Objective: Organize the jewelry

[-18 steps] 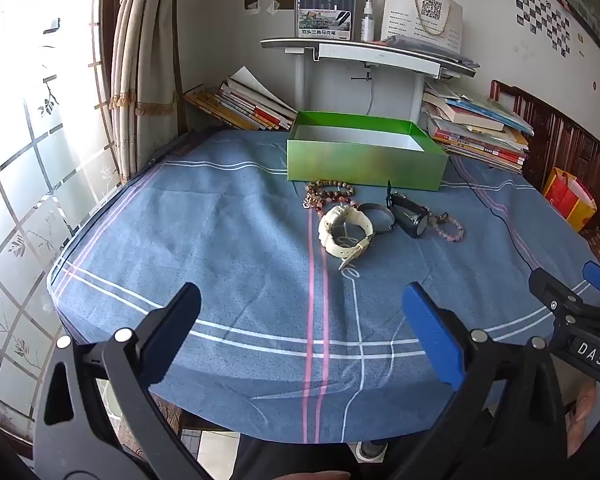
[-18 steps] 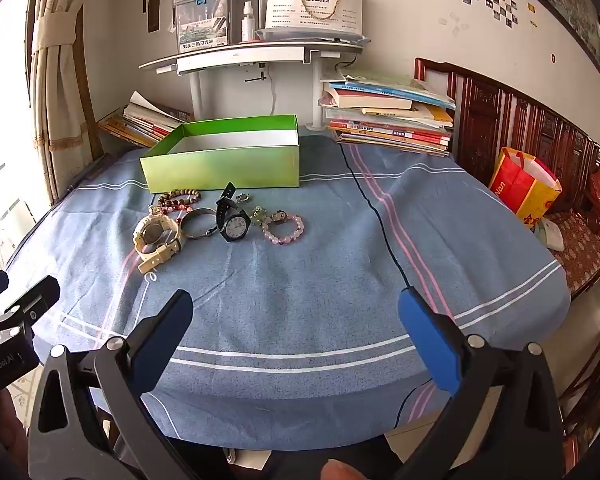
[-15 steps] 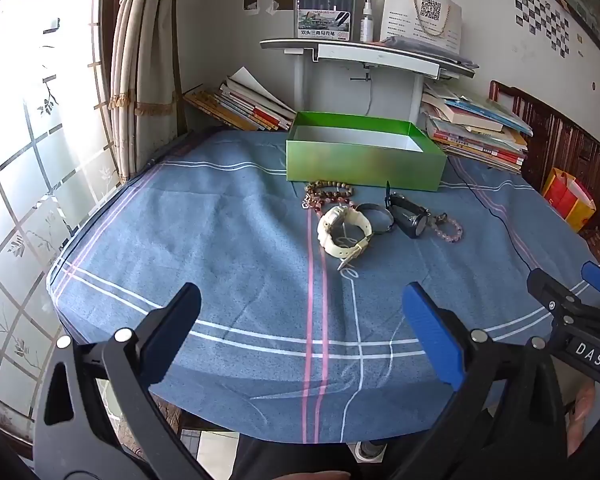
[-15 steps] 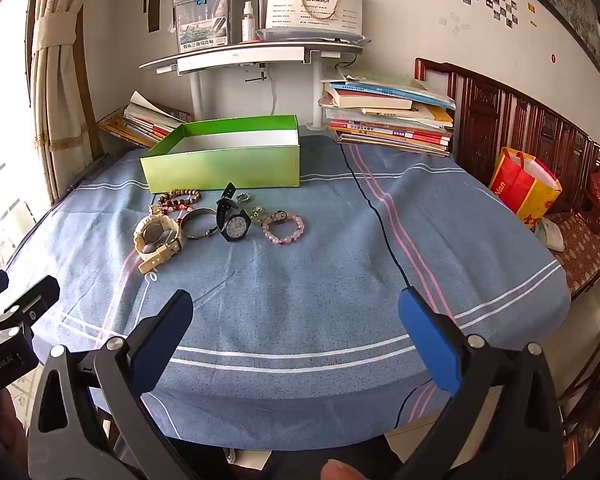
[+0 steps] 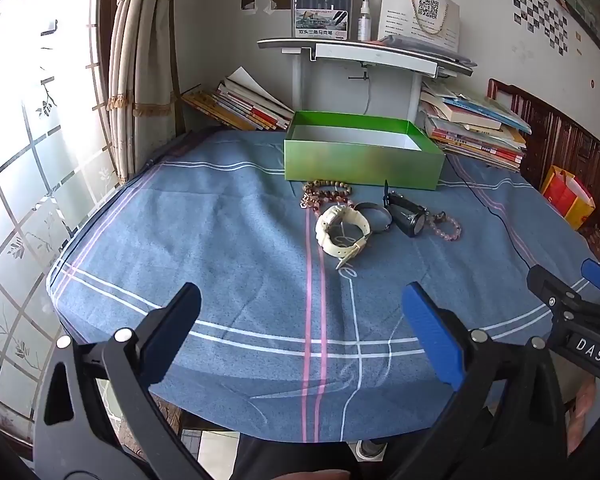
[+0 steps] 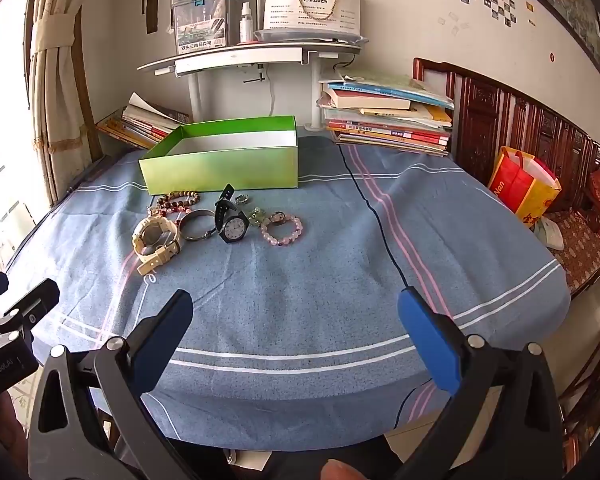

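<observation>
Jewelry cluster [image 6: 216, 222] mid-frame on blue tablecloth [image 6: 320, 280], just below green box [image 6: 224, 160]. Left gripper [image 5: 300, 320] and right gripper [image 6: 296, 324] at lower frame, both spread wide, holding nothing.

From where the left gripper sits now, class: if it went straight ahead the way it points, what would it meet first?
Probably the cream watch: it lies nearest on the blue cloth ahead of the open left gripper, before the green box. Depth is uncertain.

Bright daylight floods from the blown-out window [image 5: 16, 128] at left; sharp centre, strong fisheye bending at edges.
</observation>
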The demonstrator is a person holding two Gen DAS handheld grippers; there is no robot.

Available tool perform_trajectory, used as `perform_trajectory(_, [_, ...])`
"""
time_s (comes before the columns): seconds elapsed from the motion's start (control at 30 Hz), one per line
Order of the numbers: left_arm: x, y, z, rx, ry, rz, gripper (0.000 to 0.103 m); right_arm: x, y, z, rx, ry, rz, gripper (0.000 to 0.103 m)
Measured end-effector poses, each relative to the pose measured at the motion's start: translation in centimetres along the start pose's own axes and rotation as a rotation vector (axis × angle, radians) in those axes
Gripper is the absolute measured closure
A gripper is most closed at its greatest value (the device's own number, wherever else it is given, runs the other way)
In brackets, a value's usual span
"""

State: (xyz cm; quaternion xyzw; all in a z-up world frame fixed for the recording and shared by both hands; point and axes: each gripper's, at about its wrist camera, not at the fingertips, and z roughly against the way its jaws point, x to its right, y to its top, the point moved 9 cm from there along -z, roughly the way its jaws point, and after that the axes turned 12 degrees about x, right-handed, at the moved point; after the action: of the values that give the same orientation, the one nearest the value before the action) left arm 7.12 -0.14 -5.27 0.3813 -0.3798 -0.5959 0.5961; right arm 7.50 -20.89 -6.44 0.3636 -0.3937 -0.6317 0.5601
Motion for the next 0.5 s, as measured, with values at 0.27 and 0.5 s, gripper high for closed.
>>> perform_trajectory(0.27, [0.04,0.12,-0.03,-0.002,0.0,0.001,0.004,-0.12,0.04,-0.08,-0.002,-0.002,0.001,0.002])
perform_trajectory(0.5, [0.08,0.07,-0.02,-0.001,-0.003,0.002,0.003,-0.09,-0.05,-0.09,-0.003,0.0,-0.002,0.002])
